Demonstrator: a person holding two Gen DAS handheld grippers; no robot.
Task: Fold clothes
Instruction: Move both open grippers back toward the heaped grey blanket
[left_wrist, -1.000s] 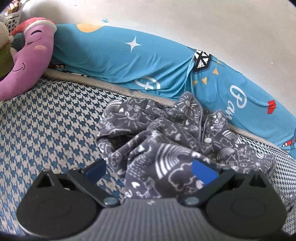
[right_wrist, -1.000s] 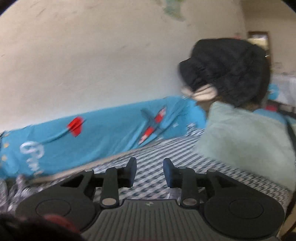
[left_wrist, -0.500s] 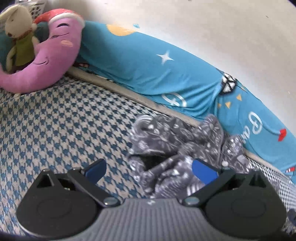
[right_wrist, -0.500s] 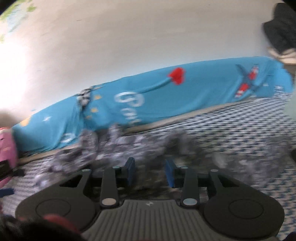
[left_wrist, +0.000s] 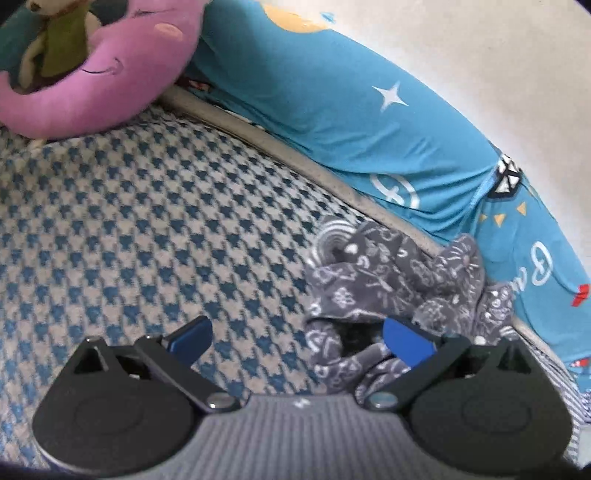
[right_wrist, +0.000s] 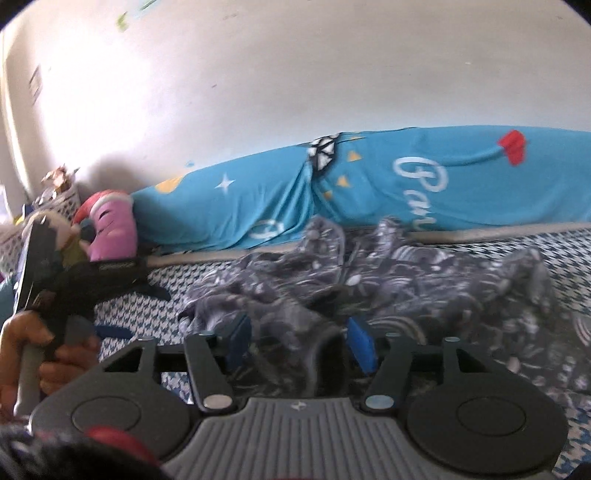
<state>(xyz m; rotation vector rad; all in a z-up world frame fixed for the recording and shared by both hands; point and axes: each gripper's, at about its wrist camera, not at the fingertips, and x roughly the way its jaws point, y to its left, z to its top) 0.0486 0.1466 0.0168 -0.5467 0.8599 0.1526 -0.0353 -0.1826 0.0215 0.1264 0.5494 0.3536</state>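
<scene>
Item: one grey printed garment (left_wrist: 399, 280), white doodle pattern of rainbows and small figures, lay crumpled in a heap on the blue-and-cream houndstooth bed cover (left_wrist: 155, 229), near the bed's far edge and just beside the long blue bolster (left_wrist: 332, 110) along the wall. Container: a white basket (right_wrist: 64, 194) stood in the far corner; its contents were too blurred to tell. Left gripper (left_wrist: 297, 334): jaws spread wide, right finger over the garment's edge, nothing pinched. Right gripper (right_wrist: 301, 341): jaws parted, a fold of grey cloth between them. Also present: pink plush cushion (left_wrist: 110, 77).
</scene>
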